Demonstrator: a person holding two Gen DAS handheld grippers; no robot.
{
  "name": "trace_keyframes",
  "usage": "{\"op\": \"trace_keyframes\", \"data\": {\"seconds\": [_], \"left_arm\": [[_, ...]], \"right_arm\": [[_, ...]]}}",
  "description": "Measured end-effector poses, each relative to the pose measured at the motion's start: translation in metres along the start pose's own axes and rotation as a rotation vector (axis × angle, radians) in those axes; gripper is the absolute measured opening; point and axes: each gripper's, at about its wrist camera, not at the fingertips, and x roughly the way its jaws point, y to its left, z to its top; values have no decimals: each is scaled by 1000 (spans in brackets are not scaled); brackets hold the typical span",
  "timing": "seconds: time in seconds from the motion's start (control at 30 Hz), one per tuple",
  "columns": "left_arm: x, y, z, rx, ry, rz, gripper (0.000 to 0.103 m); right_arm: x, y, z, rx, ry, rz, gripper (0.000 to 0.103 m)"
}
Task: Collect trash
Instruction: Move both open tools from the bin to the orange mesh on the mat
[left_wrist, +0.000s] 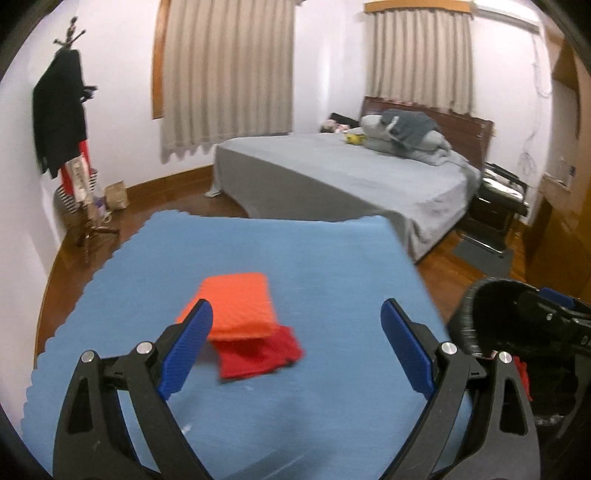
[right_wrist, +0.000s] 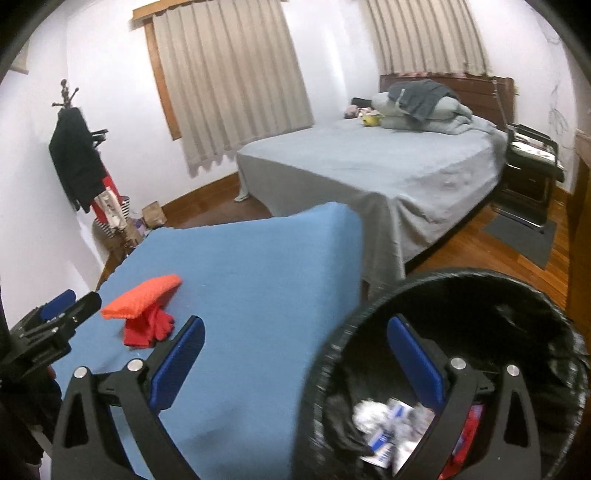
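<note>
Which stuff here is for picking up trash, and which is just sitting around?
For the job:
bin with crumpled rubbish inside
left gripper, open
right gripper, open

Probably just lying about:
orange cloth
red cloth
bed
coat rack

Two matching handheld tools, black with blue pads

Each tool, left tool (left_wrist: 297, 317) and right tool (right_wrist: 295, 334), has black plastic arms with triangular cutouts, silver round screws at the joints, and ribbed blue pads (left_wrist: 406, 347) lining its fingers.
</note>
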Motion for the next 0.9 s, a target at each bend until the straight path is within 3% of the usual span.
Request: {"op": "trace_keyframes", "data": {"seconds": [0.43,0.9], "left_arm": [[57,52,2,-73,82,53,89],[103,85,-27,-124,230,68,89]], "right_arm": [[71,54,5,-49,89,52,97],[101,72,-9,-88,165,65,97]]}}
